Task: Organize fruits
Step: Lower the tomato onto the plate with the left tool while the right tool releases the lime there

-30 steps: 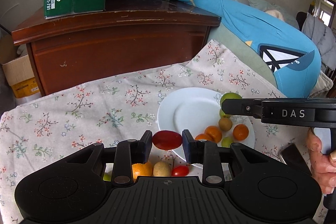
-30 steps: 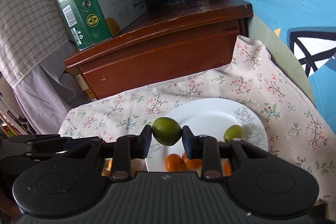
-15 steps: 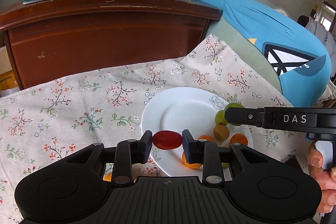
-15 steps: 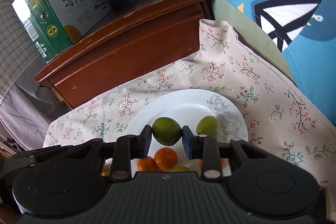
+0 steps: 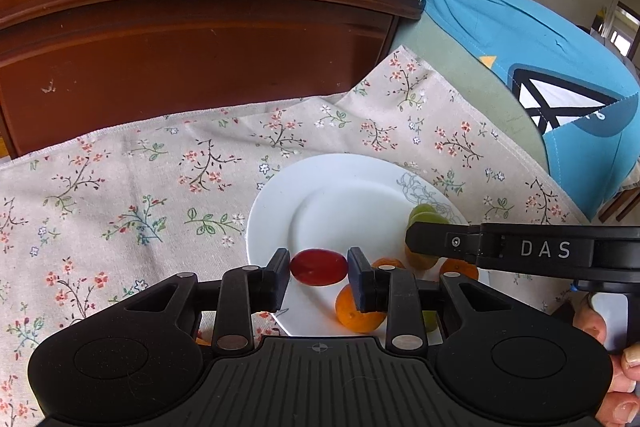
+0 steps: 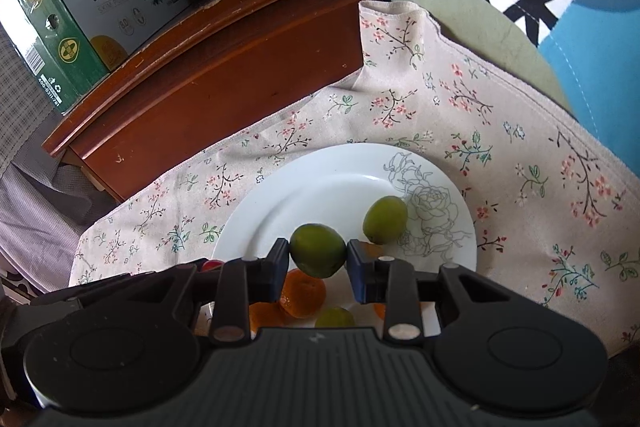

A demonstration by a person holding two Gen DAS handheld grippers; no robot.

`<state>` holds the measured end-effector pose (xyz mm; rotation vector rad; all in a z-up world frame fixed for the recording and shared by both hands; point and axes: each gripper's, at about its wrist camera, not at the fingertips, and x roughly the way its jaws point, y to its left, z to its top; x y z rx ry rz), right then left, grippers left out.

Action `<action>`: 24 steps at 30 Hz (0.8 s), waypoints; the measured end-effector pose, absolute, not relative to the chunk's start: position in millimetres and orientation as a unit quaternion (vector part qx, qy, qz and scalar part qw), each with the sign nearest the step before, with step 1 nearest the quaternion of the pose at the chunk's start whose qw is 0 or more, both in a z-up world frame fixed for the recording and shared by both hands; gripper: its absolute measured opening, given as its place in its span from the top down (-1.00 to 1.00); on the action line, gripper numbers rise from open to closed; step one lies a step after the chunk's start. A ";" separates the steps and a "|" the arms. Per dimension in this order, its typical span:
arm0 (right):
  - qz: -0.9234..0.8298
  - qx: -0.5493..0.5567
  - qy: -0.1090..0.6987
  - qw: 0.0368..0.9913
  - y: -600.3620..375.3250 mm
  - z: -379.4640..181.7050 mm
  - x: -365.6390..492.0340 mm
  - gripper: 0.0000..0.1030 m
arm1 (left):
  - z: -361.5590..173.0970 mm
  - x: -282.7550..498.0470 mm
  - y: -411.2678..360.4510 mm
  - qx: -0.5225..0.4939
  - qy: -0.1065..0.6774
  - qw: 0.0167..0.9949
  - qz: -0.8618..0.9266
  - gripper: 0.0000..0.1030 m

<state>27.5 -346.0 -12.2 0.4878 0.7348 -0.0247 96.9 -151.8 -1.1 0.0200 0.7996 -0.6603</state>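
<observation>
Left gripper (image 5: pixel 319 267): jaws opening, red fruit (image 5: pixel 318 266) between them over plate's (image 5: pixel 280 203) near rim. Right gripper (image 6: pixel 318 253): clamped on green fruit (image 6: pixel 318 250) above plate (image 6: pixel 320 183) centre. Oranges (image 6: pixel 302 293) and a second green fruit (image 6: pixel 385 214) crowd near half; far half bare. Floral cloth (image 5: pixel 140 187) open at left.

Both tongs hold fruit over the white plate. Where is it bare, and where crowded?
Bare: the far-left half of the round white ceramic plate, between its rim and the lone pale green fruit. Crowded: the near edge, packed with small orange citrus fruits.
</observation>
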 end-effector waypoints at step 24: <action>0.045 0.166 0.337 0.926 -305.7 12.0 10.9 0.00 | 70.2 68.2 -88.0 0.063 0.358 0.905 -0.220 -0.33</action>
